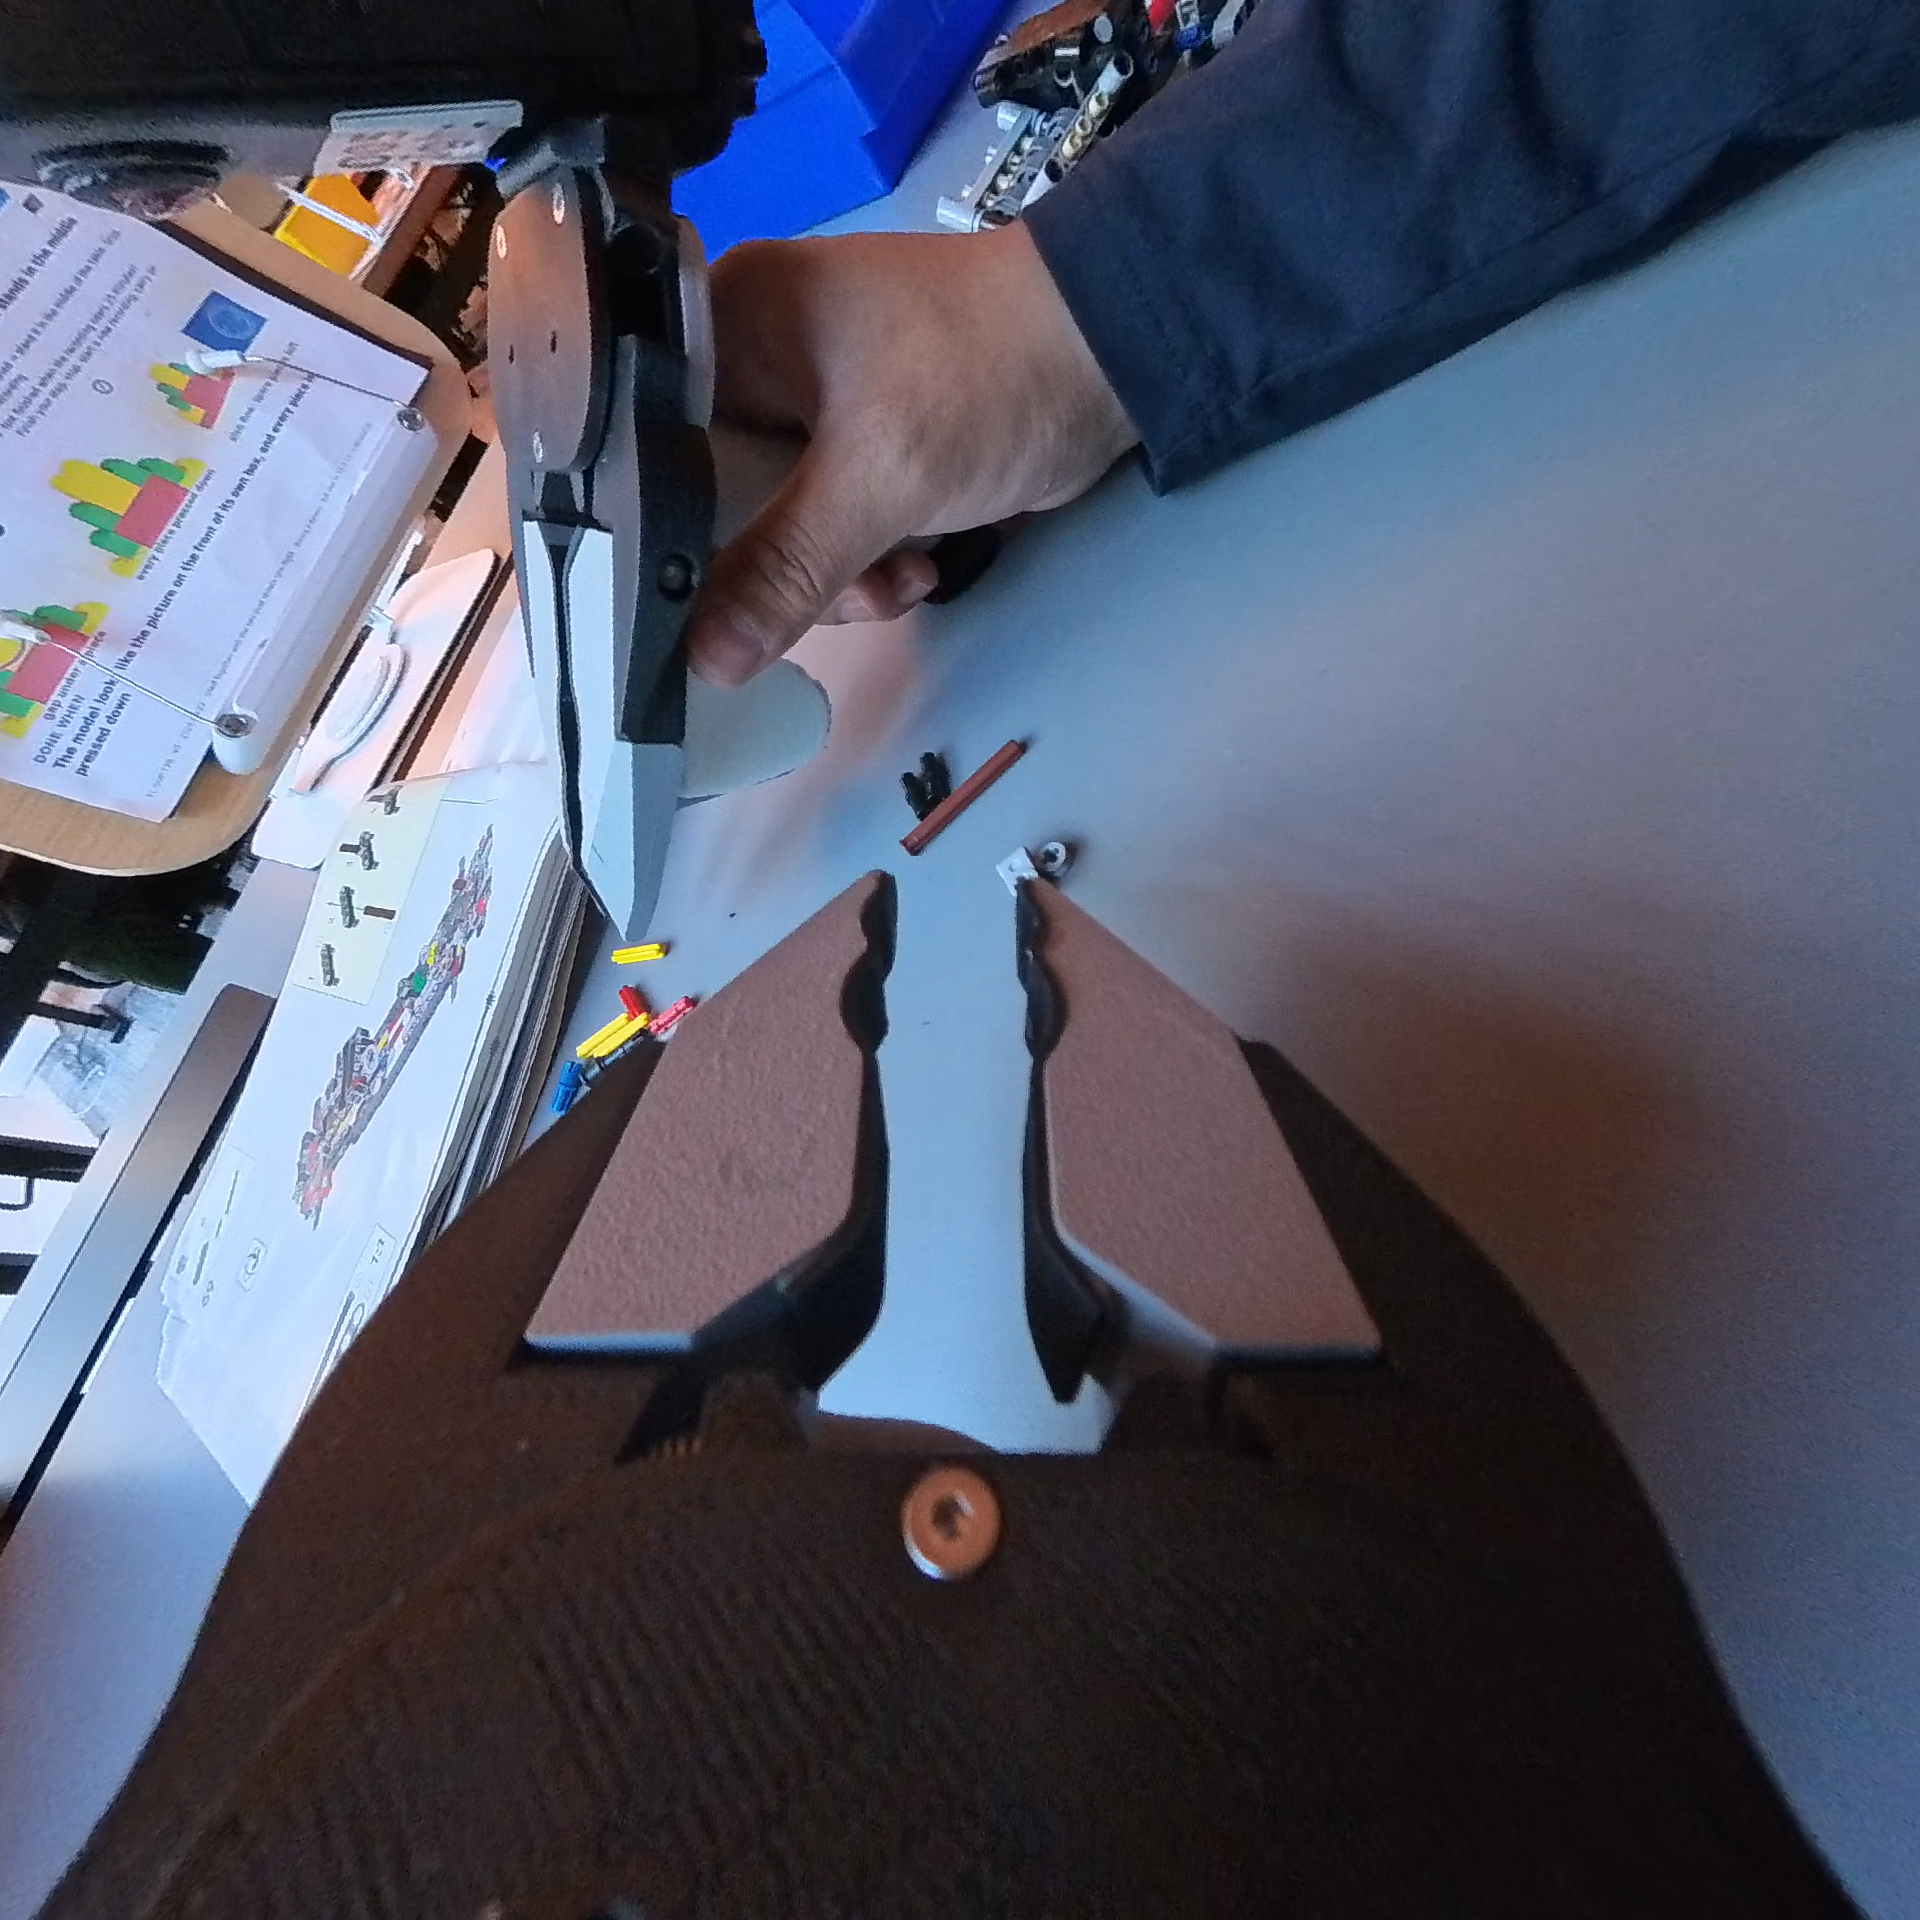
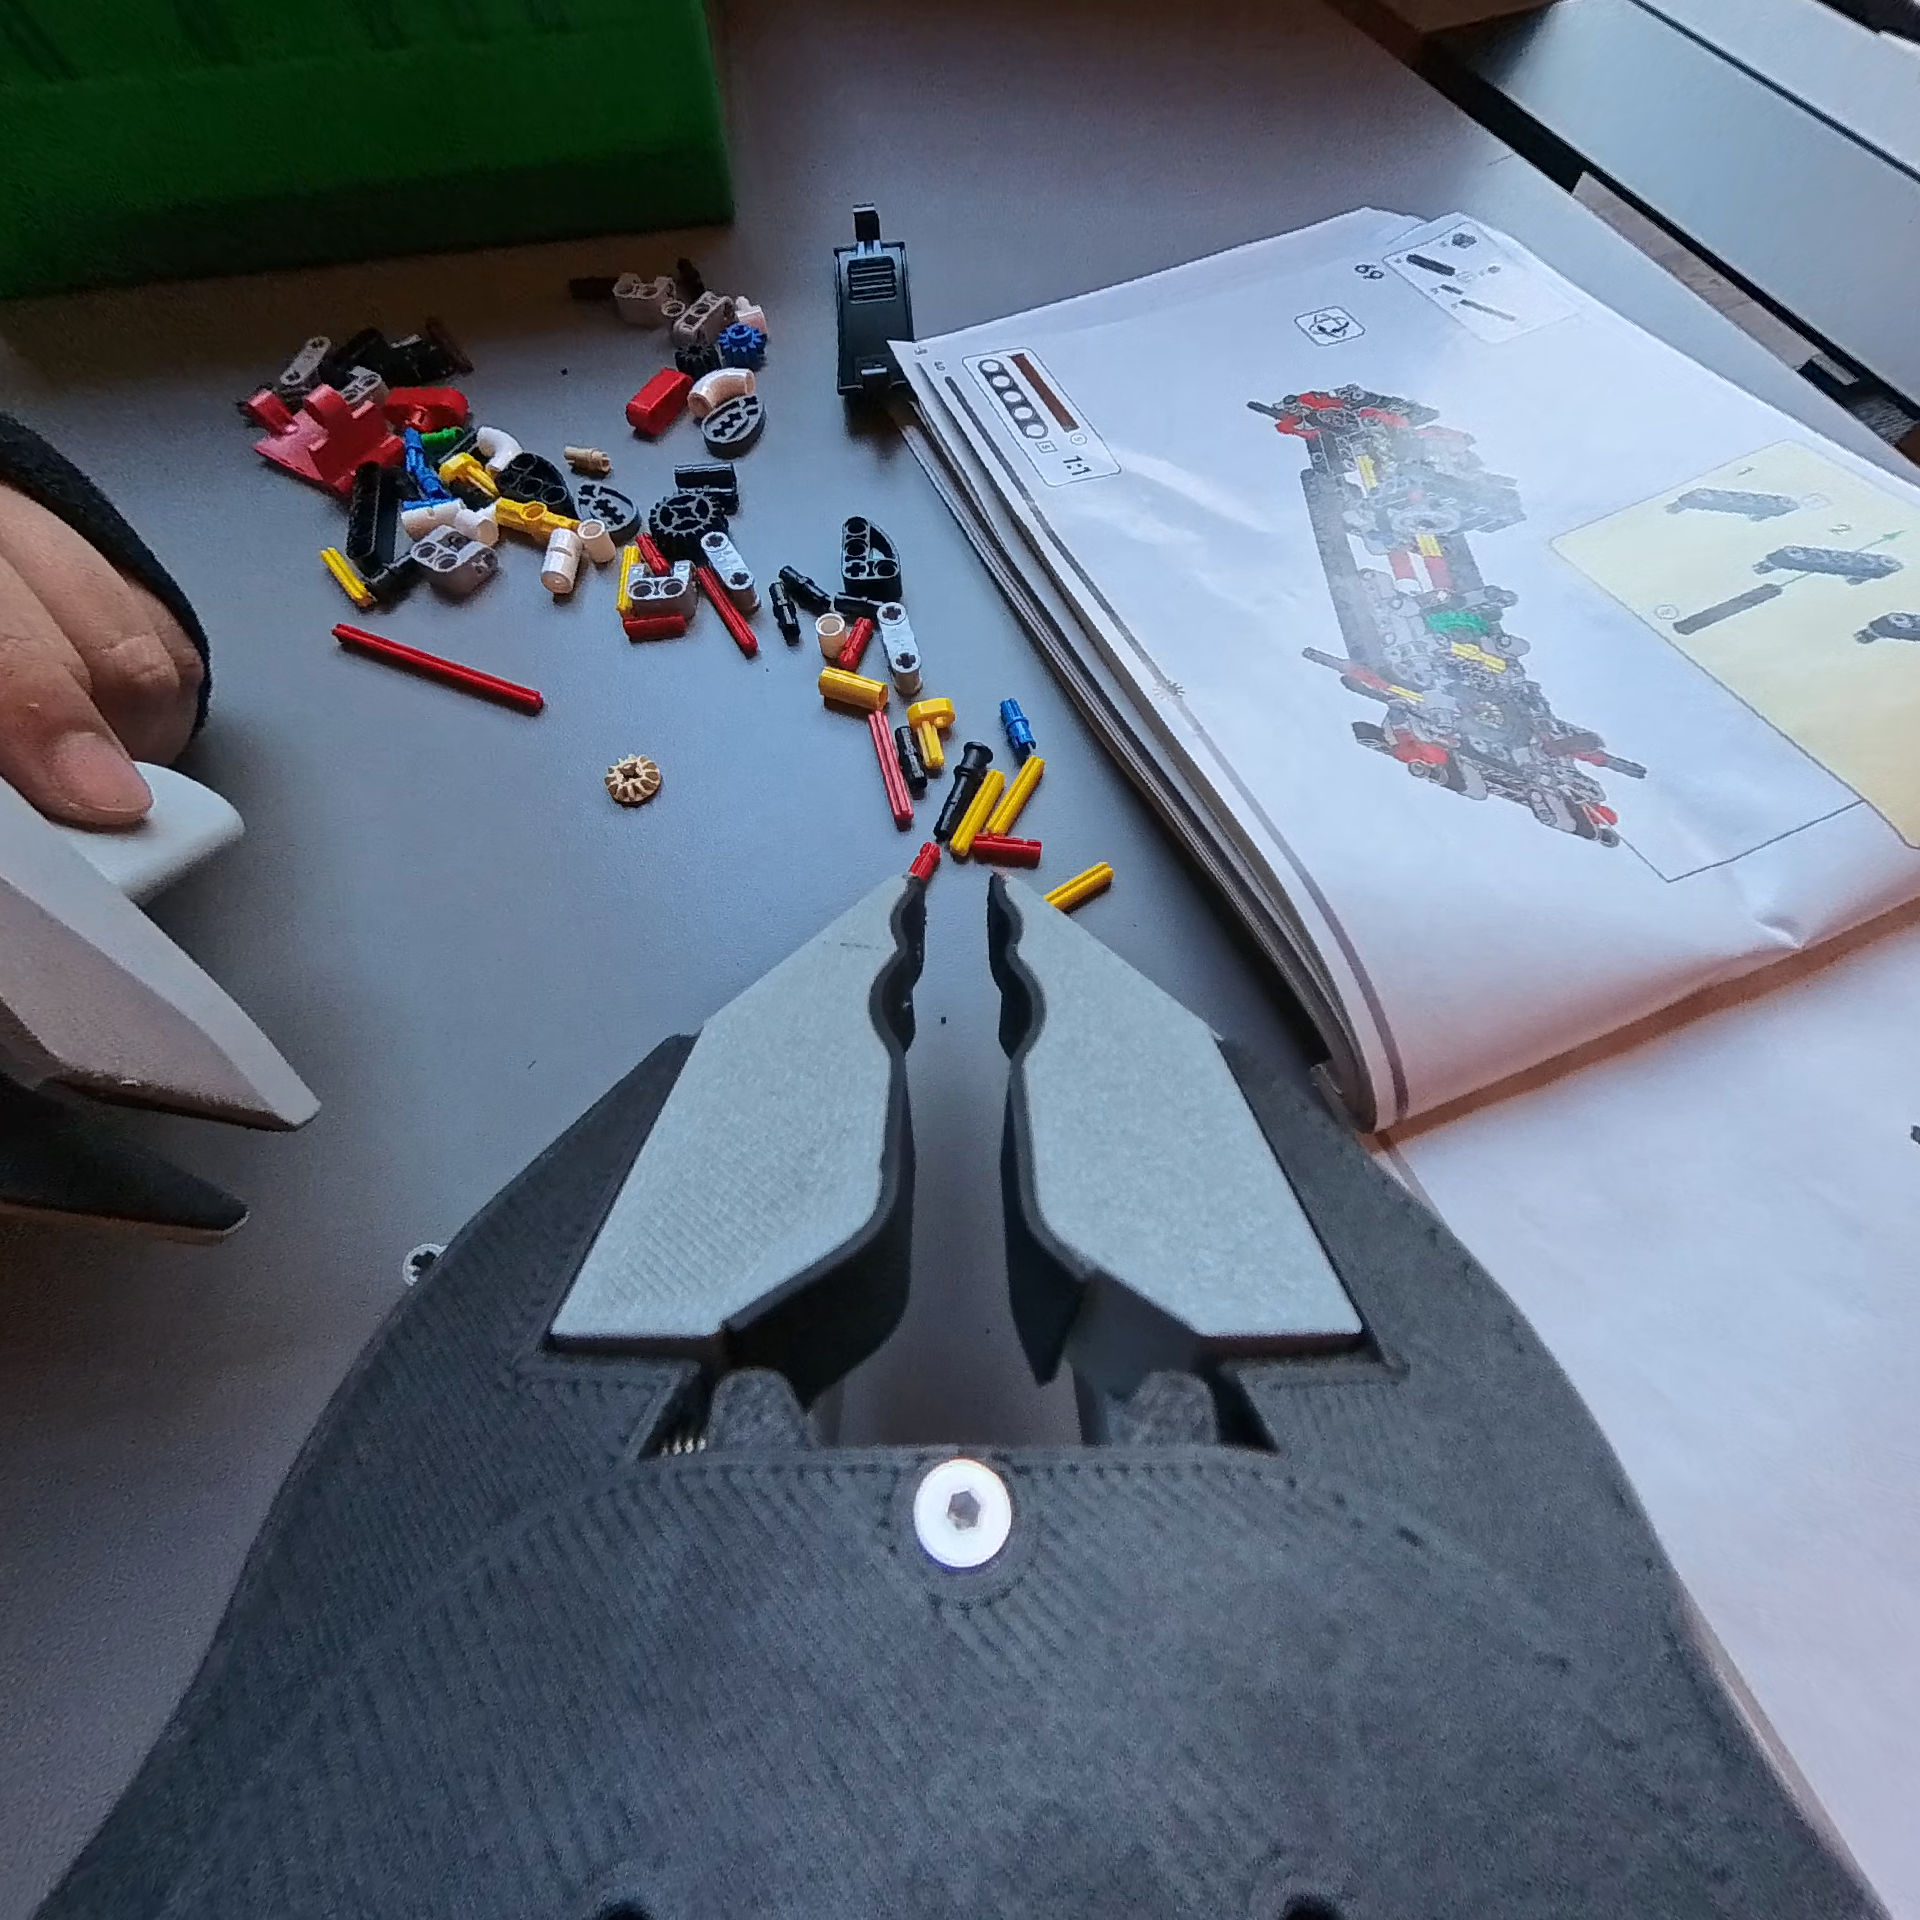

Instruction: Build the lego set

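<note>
In the left wrist view my left gripper (image 1: 954,891) hangs open over the grey table (image 1: 1455,727), with bare table showing between its pads. A small white piece (image 1: 1016,862) lies right at its right fingertip (image 1: 1029,914), with a round grey piece (image 1: 1056,854) beside it. A brown axle (image 1: 964,798) and a black pin (image 1: 925,779) lie just beyond. In the right wrist view my right gripper (image 2: 954,886) is narrowly open with nothing between the pads. A short red pin (image 2: 923,860) lies at its left fingertip (image 2: 904,904), and red (image 2: 1006,848) and yellow pins (image 2: 1078,886) lie just ahead.
A scatter of small building parts (image 2: 582,499) covers the table ahead of the right gripper. An open instruction booklet (image 2: 1455,644) lies to the right and a green box (image 2: 353,135) at the back left. A hand (image 1: 914,416) holds the right gripper (image 1: 613,727). A clipboard (image 1: 187,468) and blue bin (image 1: 831,114) stand behind. Some 12 cm of space lies between my two pairs of fingers. Measured from the fingertips, the round grey piece (image 1: 1056,854) is 4 cm or so from the left gripper and 12 cm from the right.
</note>
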Available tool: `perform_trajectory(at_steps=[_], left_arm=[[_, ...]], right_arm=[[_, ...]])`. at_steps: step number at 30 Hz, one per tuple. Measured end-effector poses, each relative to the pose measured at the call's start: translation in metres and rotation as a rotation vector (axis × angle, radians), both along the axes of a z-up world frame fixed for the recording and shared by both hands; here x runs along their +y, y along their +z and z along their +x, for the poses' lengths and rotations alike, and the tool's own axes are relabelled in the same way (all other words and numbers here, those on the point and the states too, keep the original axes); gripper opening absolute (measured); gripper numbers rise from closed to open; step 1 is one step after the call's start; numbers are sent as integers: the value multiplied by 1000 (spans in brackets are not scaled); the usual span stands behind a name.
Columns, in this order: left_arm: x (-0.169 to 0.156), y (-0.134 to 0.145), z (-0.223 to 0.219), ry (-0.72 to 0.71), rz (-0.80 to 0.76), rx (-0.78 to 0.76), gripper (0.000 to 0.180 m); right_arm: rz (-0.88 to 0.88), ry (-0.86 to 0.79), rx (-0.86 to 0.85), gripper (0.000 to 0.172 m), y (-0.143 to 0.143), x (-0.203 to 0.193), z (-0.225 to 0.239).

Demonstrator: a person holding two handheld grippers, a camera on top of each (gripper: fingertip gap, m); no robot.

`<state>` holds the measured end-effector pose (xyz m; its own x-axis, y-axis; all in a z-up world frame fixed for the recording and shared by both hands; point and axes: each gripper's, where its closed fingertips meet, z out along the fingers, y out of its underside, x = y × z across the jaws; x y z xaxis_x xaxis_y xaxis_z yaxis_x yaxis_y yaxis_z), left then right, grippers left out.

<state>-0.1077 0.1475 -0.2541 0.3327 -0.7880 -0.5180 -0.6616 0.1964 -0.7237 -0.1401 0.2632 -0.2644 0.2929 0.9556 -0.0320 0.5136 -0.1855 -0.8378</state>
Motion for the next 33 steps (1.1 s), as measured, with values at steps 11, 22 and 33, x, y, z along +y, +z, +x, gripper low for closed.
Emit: perform_trajectory(at_steps=[11, 22, 33], left_arm=[[3, -1, -1, 13, 16, 13, 21], [-2, 2, 1, -3, 15, 4, 21], [3, 38, -144, -42, -234, 129, 19]], right_arm=[[22, -9, -7, 9, 0, 1, 0], [13, -4, -29, 7, -4, 1, 0], [30, 11, 4, 5, 2, -6, 1]])
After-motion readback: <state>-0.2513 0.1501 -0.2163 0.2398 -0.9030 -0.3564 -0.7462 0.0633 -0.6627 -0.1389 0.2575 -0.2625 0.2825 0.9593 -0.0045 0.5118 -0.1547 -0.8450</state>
